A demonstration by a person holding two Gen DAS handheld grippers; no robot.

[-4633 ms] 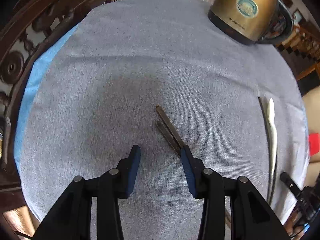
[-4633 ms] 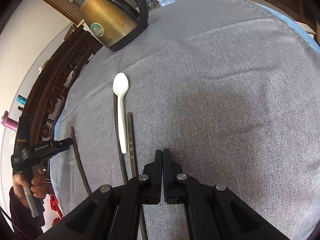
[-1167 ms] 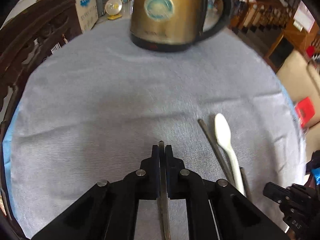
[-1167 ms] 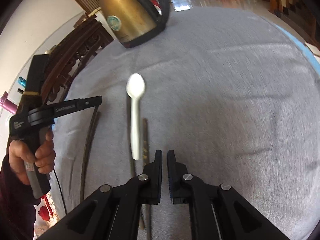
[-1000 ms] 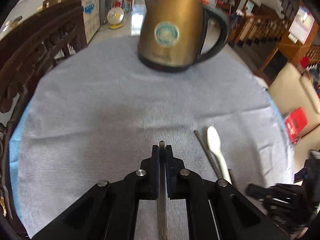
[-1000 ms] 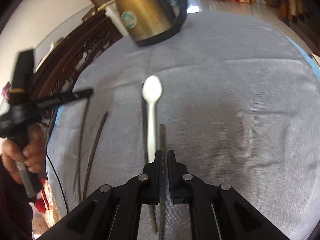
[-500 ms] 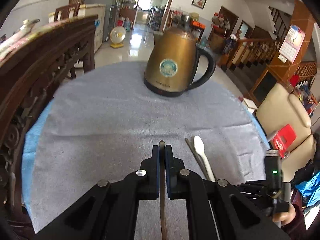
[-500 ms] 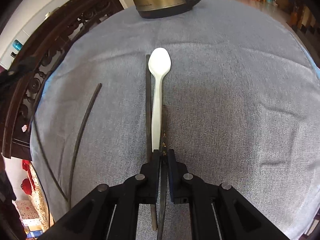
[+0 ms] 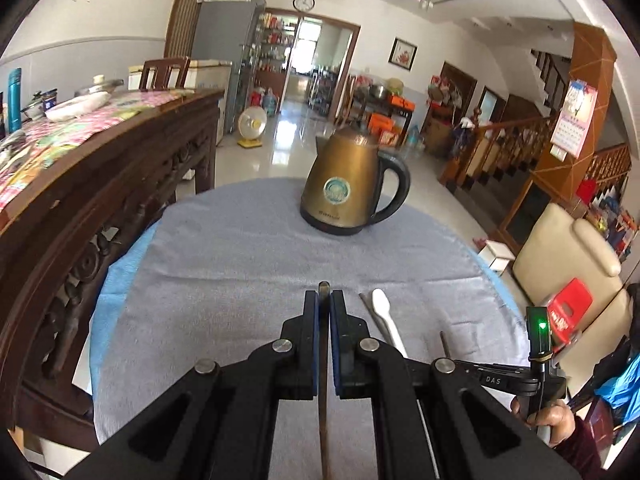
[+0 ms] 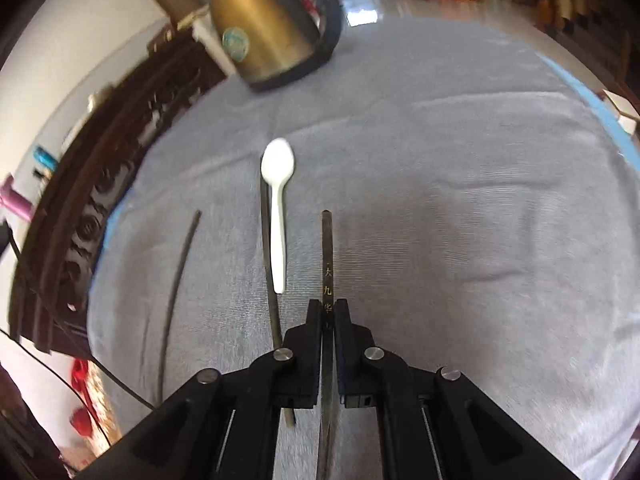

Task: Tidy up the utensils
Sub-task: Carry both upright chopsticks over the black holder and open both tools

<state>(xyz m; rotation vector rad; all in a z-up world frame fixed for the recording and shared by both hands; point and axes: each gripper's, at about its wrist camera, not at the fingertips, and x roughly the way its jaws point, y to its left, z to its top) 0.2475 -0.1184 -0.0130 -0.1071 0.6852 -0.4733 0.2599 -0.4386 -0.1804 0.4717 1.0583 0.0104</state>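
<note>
The left hand-held gripper was clamped on a thin dark chopstick whose tip poked just past its blue-padded fingers, held above the grey cloth-covered surface. The right hand-held gripper was closed on a dark chopstick with gold characters, which ran forward over the cloth. Just left of that one, a white plastic spoon lay on the cloth, bowl away from the camera, touching another dark chopstick along its left side. Further left lay a fourth dark chopstick, well apart. A brass-coloured electric kettle with a black handle stood at the far side of the surface.
</note>
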